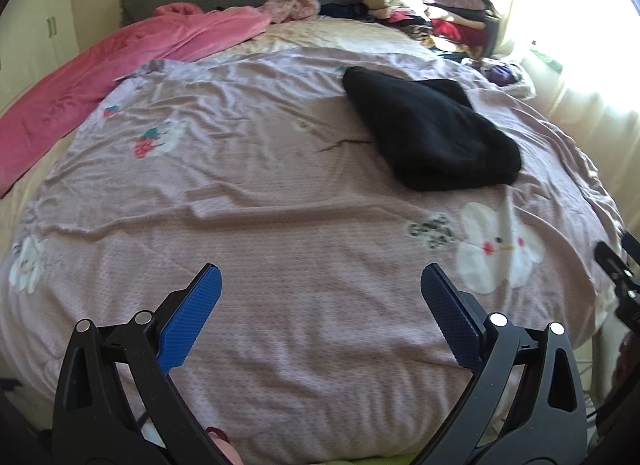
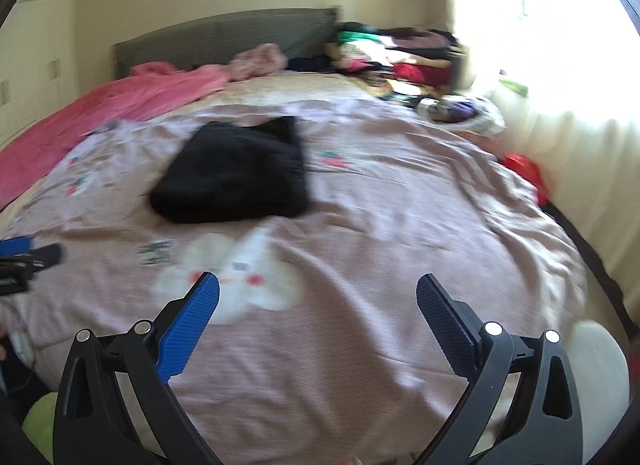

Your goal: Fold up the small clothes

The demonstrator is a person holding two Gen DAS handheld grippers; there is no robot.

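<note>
Both the left gripper (image 1: 320,285) and the right gripper (image 2: 318,293) hang empty, jaws spread wide, over the bed's (image 1: 280,365) near edge. Farther in, toward the bed's middle, lies the black garment (image 1: 432,137), seemingly already folded; it looks soft and light, best pinched at a near corner.

A slightly blurred fisheye view along the right gripper (image 2: 318,293), its two blue-padded fingers (image 2: 188,329) spread wide apart and holding nothing, above a bed covered by a pink bedspread (image 2: 360,265) printed with a white bunny (image 2: 236,281). A folded black garment (image 2: 236,173) lies flat farther up the bed. A pink blanket (image 2: 100,117) drapes the left side. Stacked clothes (image 2: 396,53) sit by the grey headboard (image 2: 224,37).
</note>
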